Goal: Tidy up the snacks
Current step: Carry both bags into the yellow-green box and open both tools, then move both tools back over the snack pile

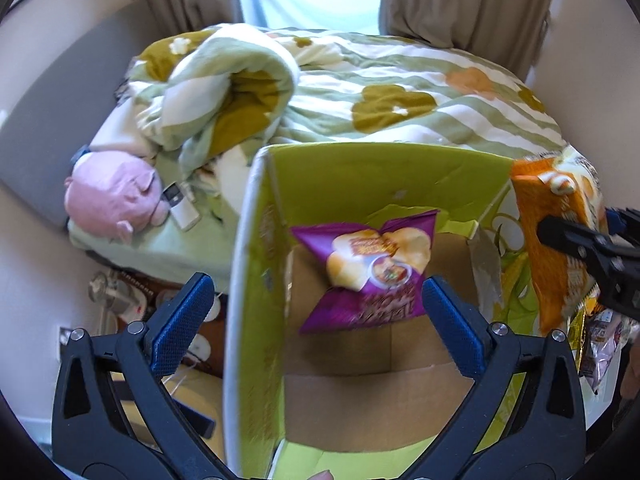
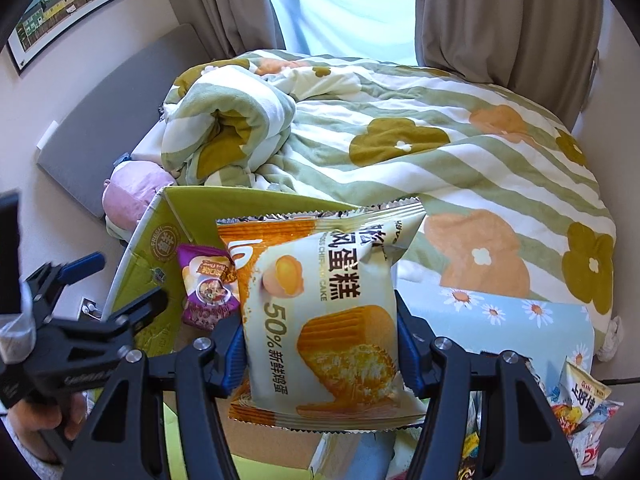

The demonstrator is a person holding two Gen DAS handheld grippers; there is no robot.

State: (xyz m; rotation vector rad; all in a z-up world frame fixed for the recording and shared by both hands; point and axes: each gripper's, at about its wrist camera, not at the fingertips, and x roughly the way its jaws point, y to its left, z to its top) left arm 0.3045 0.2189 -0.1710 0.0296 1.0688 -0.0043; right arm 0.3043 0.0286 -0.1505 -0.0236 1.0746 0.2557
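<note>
Two snack packets show: one crinkly purple foil chip bag [image 1: 366, 270] loose inside your green cardboard box [image 1: 360, 176], clear of your left gripper [image 1: 316, 322], its jaws spread wide. Your right gripper [image 2: 320, 356] clamps one glossy orange-and-cream cake packet [image 2: 320, 304] just beside the box.

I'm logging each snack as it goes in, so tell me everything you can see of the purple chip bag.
The purple chip bag is a small, glossy, puffed foil packet with crimped ends, printed with pale chips, a bowl of food and blurred lettering. It sits tilted inside the green cardboard box, above its brown floor; whether it rests or is falling is unclear. The open left tongs straddle it without touching.
</note>
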